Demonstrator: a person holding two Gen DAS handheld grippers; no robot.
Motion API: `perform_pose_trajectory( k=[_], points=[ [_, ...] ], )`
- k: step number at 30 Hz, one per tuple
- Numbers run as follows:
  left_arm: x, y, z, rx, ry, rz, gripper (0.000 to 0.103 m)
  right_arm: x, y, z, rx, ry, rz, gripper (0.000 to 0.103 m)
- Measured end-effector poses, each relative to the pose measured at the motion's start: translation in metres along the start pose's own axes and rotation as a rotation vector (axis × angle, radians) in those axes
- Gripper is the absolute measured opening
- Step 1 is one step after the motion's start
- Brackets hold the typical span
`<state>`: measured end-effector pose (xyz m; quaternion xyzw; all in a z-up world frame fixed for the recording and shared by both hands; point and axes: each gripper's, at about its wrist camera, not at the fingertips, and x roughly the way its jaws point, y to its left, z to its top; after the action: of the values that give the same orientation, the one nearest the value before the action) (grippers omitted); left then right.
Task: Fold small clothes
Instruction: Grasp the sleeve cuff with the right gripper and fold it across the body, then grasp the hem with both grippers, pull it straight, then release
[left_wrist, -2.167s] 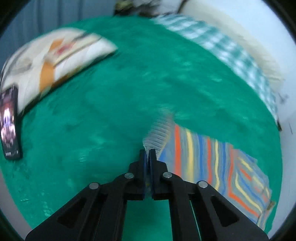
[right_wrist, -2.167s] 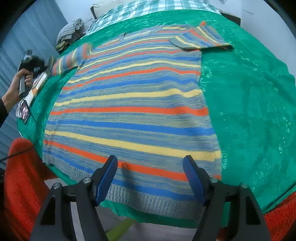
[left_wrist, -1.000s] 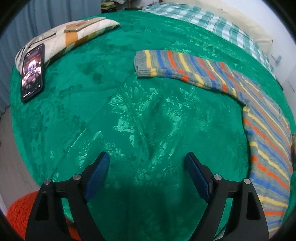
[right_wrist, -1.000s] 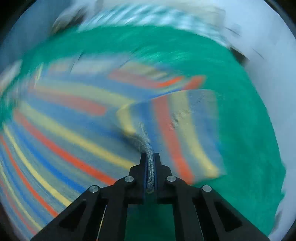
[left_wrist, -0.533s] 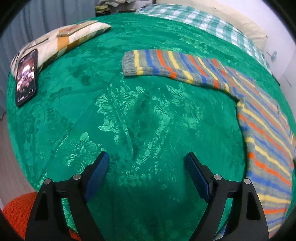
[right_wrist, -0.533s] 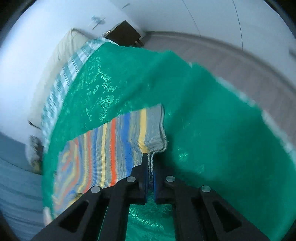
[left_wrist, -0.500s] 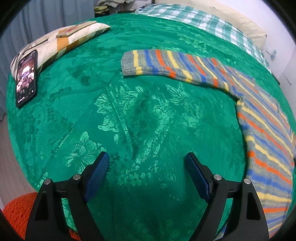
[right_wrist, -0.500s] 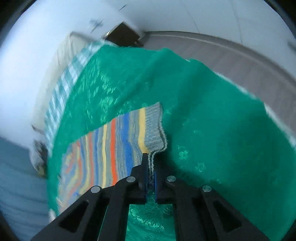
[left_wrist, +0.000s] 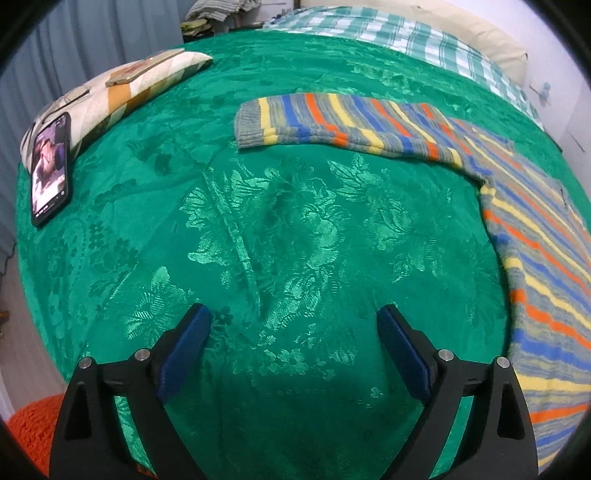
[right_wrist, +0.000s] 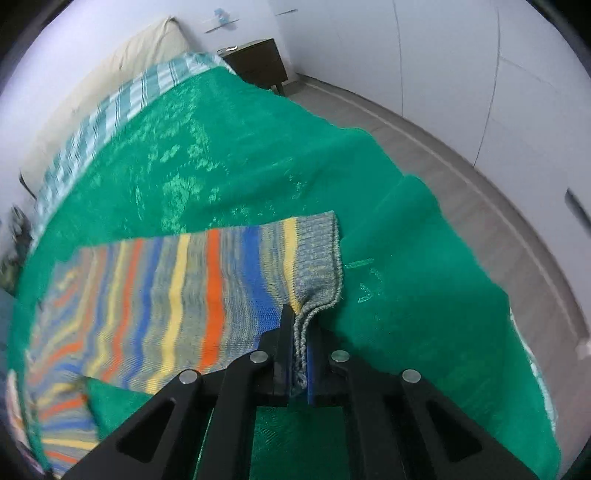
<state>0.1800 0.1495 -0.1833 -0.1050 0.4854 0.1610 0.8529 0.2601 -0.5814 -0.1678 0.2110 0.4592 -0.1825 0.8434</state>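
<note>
one sweater sleeve (right_wrist: 207, 288) stretches leftward from the clamped right gripper (right_wrist: 301, 332); left gripper (left_wrist: 293, 332) is opening, nothing between.

The left gripper (left_wrist: 293, 347) points steeply down, fingers opening wide with nothing between; the right gripper (right_wrist: 300, 349) is clamped tight.

The sweater (left_wrist: 535, 236) lies on the bedspread (left_wrist: 295, 229), its sleeve (left_wrist: 332, 122) stretching left (phone (left_wrist: 50, 168) further left).

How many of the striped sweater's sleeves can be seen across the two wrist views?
2. One sleeve lies flat on the green bedspread; the other sleeve is pinched at its cuff by the right gripper.
</note>
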Motion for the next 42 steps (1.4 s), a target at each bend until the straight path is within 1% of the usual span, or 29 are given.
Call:
perform_pose_trajectory(
  k=[1, 2, 3, 4, 5, 6, 7, 8, 10, 12, 15, 17, 18, 19, 20, 21, 22, 23, 24, 25, 28, 29, 31, 34, 37, 38, 40, 41, 42],
  points=[
    [0.000, 0.000, 0.000, 0.001, 0.002, -0.001, 0.094, -0.002, 0.000, -0.001, -0.016, -0.010, -0.010, 0.004],
    [-0.001, 0.000, 0.000, 0.002, 0.007, -0.005, 0.094, -0.004, 0.001, -0.002, -0.025, -0.020, -0.004, 0.011],
    [-0.004, 0.001, 0.001, 0.001, 0.021, -0.012, 0.093, -0.006, 0.000, -0.003, -0.021, -0.026, 0.028, 0.023],
    [-0.010, 0.003, 0.001, -0.006, 0.043, -0.035, 0.093, -0.009, -0.003, -0.005, -0.012, -0.026, 0.047, 0.032],
    [-0.018, 0.005, 0.001, -0.016, 0.053, -0.074, 0.093, -0.016, -0.007, -0.007, 0.005, -0.030, 0.061, 0.052],
    [-0.026, 0.007, -0.001, -0.026, 0.055, -0.116, 0.093, -0.027, -0.015, -0.010, 0.023, -0.043, 0.064, 0.062],
    [-0.038, 0.010, -0.005, -0.033, 0.057, -0.177, 0.093, -0.043, -0.020, -0.015, 0.033, -0.065, 0.061, 0.063],
    [-0.046, 0.011, -0.010, -0.029, 0.065, -0.215, 0.093, -0.053, -0.019, -0.020, 0.027, -0.066, 0.065, 0.063],
    [-0.058, 0.006, -0.028, 0.029, 0.117, -0.295, 0.093, -0.077, -0.013, -0.038, -0.031, -0.022, 0.109, 0.063],
    [-0.059, -0.008, -0.048, 0.118, 0.184, -0.348, 0.093, -0.100, 0.005, -0.071, -0.152, 0.094, 0.200, 0.063],
    [-0.058, -0.037, -0.074, 0.265, 0.255, -0.373, 0.086, -0.120, 0.037, -0.121, -0.313, 0.268, 0.326, 0.063],
    [-0.059, -0.057, -0.087, 0.370, 0.274, -0.362, 0.081, -0.132, 0.062, -0.165, -0.419, 0.368, 0.418, 0.062],
    [-0.059, -0.062, -0.091, 0.401, 0.278, -0.350, 0.081, -0.136, 0.070, -0.183, -0.452, 0.406, 0.444, 0.062],
    [-0.060, -0.066, -0.096, 0.427, 0.280, -0.337, 0.080, -0.133, 0.080, -0.200, -0.485, 0.458, 0.450, 0.062],
    [-0.061, -0.070, -0.100, 0.447, 0.288, -0.333, 0.078, -0.129, 0.089, -0.219, -0.524, 0.502, 0.420, 0.062],
    [-0.060, -0.071, -0.102, 0.460, 0.300, -0.334, 0.073, -0.123, 0.094, -0.229, -0.556, 0.521, 0.375, 0.062],
    [-0.059, -0.074, -0.106, 0.481, 0.322, -0.338, 0.053, -0.121, 0.095, -0.241, -0.580, 0.534, 0.333, 0.059],
    [-0.058, -0.078, -0.110, 0.502, 0.335, -0.339, 0.022, -0.115, 0.095, -0.246, -0.588, 0.551, 0.310, 0.040],
    [-0.059, -0.081, -0.112, 0.526, 0.345, -0.345, 0.008, -0.108, 0.095, -0.251, -0.581, 0.585, 0.316, 0.004],
    [-0.061, -0.082, -0.111, 0.528, 0.344, -0.346, 0.007, -0.106, 0.098, -0.250, -0.568, 0.607, 0.340, 0.005],
    [-0.077, -0.072, -0.104, 0.493, 0.350, -0.363, 0.006, -0.115, 0.096, -0.247, -0.537, 0.614, 0.382, 0.005],
    [-0.088, -0.066, -0.101, 0.501, 0.343, -0.371, 0.006, -0.124, 0.095, -0.244, -0.507, 0.619, 0.411, 0.005],
    [-0.102, -0.059, -0.099, 0.540, 0.319, -0.347, 0.006, -0.142, 0.092, -0.245, -0.475, 0.630, 0.453, 0.004],
    [-0.092, -0.061, -0.099, 0.563, 0.356, -0.289, 0.006, -0.139, 0.090, -0.256, -0.492, 0.658, 0.395, 0.004],
    [-0.069, -0.069, -0.111, 0.577, 0.419, -0.251, 0.007, -0.107, 0.082, -0.267, -0.461, 0.707, 0.299, 0.004],
    [-0.066, -0.071, -0.112, 0.565, 0.421, -0.238, 0.009, -0.100, 0.078, -0.267, -0.437, 0.717, 0.281, 0.004],
    [-0.065, -0.070, -0.111, 0.556, 0.427, -0.195, 0.019, -0.097, 0.077, -0.264, -0.408, 0.718, 0.267, 0.005],
    [-0.067, -0.065, -0.109, 0.543, 0.424, -0.155, 0.031, -0.099, 0.078, -0.262, -0.419, 0.712, 0.252, 0.009],
    [-0.070, -0.063, -0.109, 0.530, 0.416, -0.132, 0.039, -0.102, 0.080, -0.259, -0.428, 0.701, 0.240, 0.021]
  ],
)
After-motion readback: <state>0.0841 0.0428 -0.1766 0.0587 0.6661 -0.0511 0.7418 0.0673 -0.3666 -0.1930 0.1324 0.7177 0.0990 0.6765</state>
